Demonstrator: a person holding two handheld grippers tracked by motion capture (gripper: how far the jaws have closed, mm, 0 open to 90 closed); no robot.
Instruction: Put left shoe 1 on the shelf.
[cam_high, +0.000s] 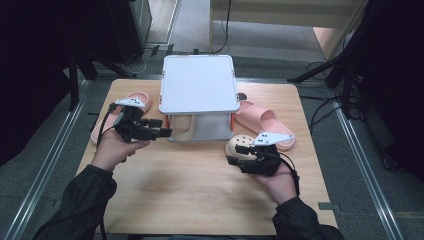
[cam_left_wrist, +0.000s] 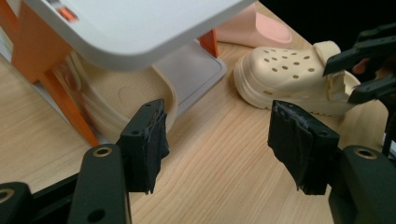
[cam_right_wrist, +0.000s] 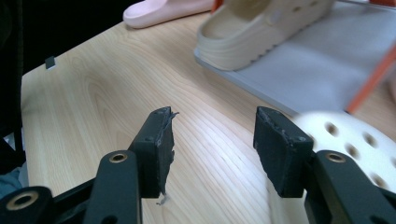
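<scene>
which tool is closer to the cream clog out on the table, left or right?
Right. The right tool sits right beside the loose cream clog, jaws open. The left tool is across the table by the shoe rack, at the clog stored under it.

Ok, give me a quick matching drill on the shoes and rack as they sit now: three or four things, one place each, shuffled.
Things:
1. Cream clog on the rack
2. Cream clog with holes
3. Pink slipper
4. White rack top

Places:
A. on the bare table by the right claw
B. on the table right of the rack
C. above the lower shelf
D. on the grey lower shelf

Pairs: 1-D, 2-A, 3-B, 4-C
</scene>
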